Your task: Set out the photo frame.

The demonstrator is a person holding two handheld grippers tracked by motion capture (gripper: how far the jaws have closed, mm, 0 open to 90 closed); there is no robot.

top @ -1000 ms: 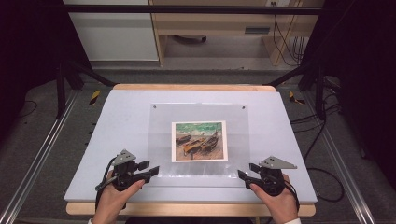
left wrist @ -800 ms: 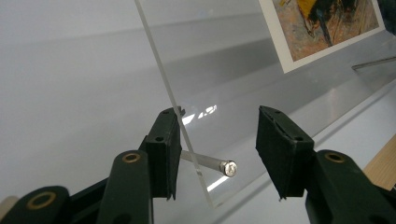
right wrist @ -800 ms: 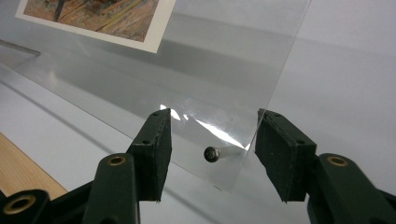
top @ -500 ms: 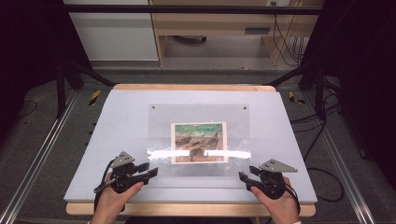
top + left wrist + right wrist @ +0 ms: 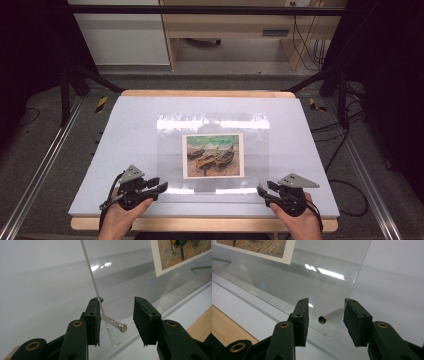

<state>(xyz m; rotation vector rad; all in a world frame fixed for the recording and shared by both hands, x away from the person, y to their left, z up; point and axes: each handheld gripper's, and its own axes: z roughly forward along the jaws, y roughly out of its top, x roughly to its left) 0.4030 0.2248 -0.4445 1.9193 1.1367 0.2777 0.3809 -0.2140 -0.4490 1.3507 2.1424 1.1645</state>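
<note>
Clear acrylic sheet [image 5: 212,155] lying flat. Left gripper [image 5: 115,322] and right gripper [image 5: 325,320] are each straddling a near-corner metal pin [image 5: 113,323], jaws wide, gripping nothing.

**Your grippers and hands**

Your left gripper [image 5: 161,187] and right gripper [image 5: 261,190] are black, each topped by a grey three-cornered plate with a black cable trailing near. Up close, your left gripper's [image 5: 116,315] jaws show flat black pads, brass-ringed pivots and small screws. Your hands [image 5: 120,217] are bare, no sleeves visible.
</note>
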